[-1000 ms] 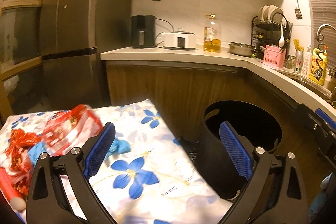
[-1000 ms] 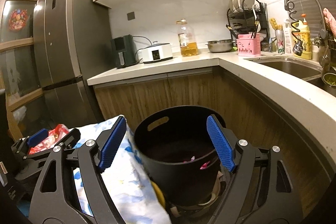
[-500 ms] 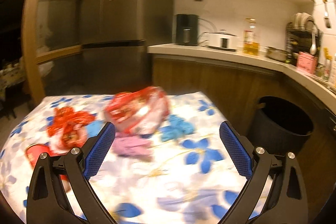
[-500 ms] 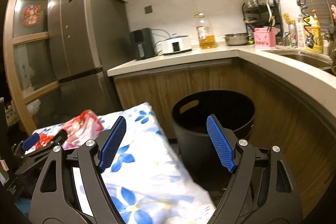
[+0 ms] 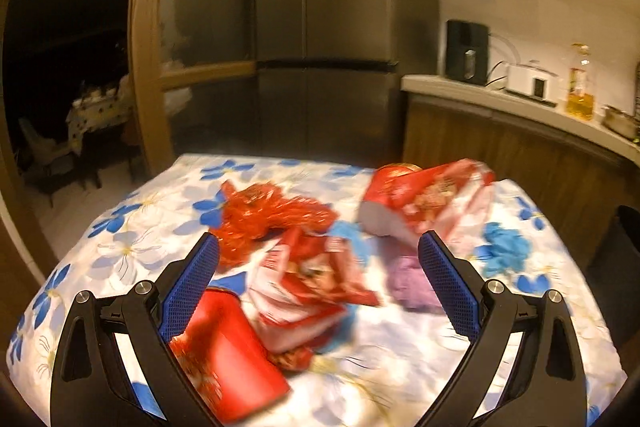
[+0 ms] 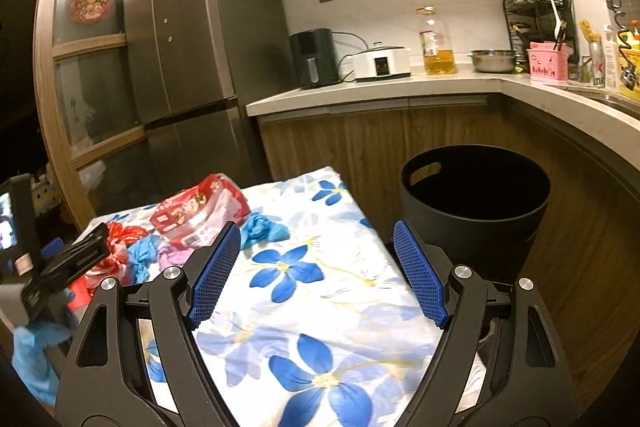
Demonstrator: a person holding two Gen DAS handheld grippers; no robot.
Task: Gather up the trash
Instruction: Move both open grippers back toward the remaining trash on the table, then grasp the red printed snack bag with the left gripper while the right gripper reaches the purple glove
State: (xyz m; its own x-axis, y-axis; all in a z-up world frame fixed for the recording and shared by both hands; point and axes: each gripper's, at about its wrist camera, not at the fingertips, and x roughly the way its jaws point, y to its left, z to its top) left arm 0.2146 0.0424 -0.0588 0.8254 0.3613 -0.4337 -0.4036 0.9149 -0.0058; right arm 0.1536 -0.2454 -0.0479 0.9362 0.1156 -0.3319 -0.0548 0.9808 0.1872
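Trash sits heaped on the table (image 5: pixel 132 251) toward its far left corner, and the left gripper (image 5: pixel 318 291) hangs right over it, jaws spread wide with nothing pinched. Straight ahead between the blue pads (image 5: pixel 190 287) lies a red snack bag (image 5: pixel 308 283), crumpled and flat on the flowered cloth. A red cup (image 5: pixel 228 351) lies on its side just below the left pad, nearest the table's near edge. Beyond the bag, a wad of red foil (image 5: pixel 272 219) leans toward the far edge, and a bigger bag (image 5: pixel 428 203) stands puffed up to the right of it, with a purple scrap (image 5: pixel 408 279) and a blue scrap (image 5: pixel 500 247) beside it. The picture is blurred, so finer contact is hard to call.

The wide jaws make sense: they look set to straddle the snack bag, the nearest and softest target.

Over on the other side, the right gripper (image 6: pixel 318 267) is open too, empty, hovering above the bare right half of the table. Just off the table's right edge stands the black bin (image 6: pixel 476 203), mouth up, close by so each piece has a short trip. My read is that the left does the picking here while the right waits between pile and bin.
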